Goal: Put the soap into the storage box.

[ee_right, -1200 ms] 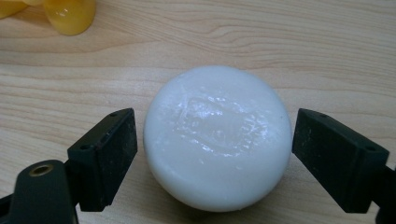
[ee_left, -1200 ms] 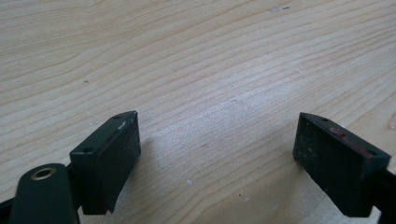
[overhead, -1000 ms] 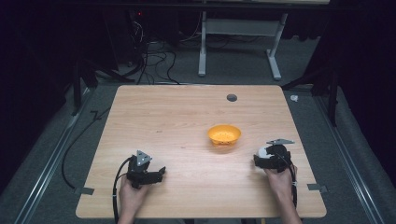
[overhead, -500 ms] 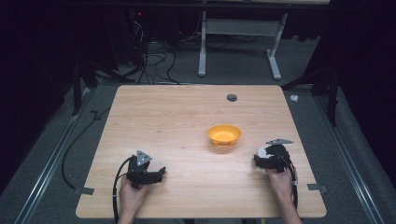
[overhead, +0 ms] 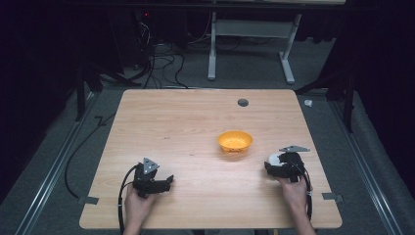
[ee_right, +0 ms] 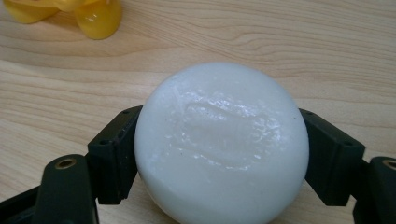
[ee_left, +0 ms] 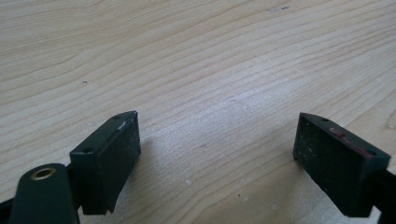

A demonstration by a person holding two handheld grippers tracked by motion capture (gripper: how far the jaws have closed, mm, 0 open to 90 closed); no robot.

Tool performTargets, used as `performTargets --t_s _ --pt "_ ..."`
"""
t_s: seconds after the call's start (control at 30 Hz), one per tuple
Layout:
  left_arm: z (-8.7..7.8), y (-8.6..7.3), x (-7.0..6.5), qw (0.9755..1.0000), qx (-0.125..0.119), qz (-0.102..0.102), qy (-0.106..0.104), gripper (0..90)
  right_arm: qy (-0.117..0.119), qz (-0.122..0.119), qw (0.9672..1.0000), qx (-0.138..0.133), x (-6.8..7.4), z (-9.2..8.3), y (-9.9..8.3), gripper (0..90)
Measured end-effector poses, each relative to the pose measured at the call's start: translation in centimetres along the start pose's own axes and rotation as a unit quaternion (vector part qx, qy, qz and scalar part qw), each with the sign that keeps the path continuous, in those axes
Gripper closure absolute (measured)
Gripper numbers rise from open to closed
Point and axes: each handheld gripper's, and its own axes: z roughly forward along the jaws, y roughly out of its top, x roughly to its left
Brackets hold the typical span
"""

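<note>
A smooth white round object (ee_right: 222,140) sits between the pads of my right gripper (ee_right: 222,156). The jaws have just been closing and now press on both of its sides. In the high view that gripper (overhead: 273,165) rests low at the table's right front, with the white object (overhead: 274,159) at its tip. An orange bowl (overhead: 235,141) stands just left of it and a little farther back; its edge (ee_right: 70,11) is at the top left of the right gripper view. My left gripper (overhead: 166,182) lies at the left front, its jaws (ee_left: 217,158) wide apart over bare wood.
The wooden table (overhead: 171,127) has a dark round hole (overhead: 242,102) near its far edge. Beyond it stand a white desk frame (overhead: 249,29) and loose cables (overhead: 156,54) on the grey floor. Tape tabs mark the front corners.
</note>
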Motion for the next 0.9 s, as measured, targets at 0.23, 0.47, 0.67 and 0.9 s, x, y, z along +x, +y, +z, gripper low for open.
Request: performTargets --t_s 0.23,0.47,0.67,0.9 --pt "0.0 0.0 0.0 1.0 -0.001 0.0 0.0 15.4 0.014 -0.006 0.9998 -0.01 0.5 -0.4 0.2 24.1" --pt "0.0 0.0 0.0 1.0 0.001 0.001 -0.001 15.4 0.032 -0.008 0.9992 -0.024 0.8 -1.6 0.9 24.1" --pt "0.0 0.0 0.0 1.0 0.0 -0.002 0.001 15.3 0.045 -0.009 0.9986 -0.028 1.0 -2.3 1.1 24.1" --pt "0.0 0.0 0.1 1.0 -0.002 -0.006 0.005 15.3 0.06 -0.017 0.9976 -0.03 1.9 -2.2 1.5 24.1"
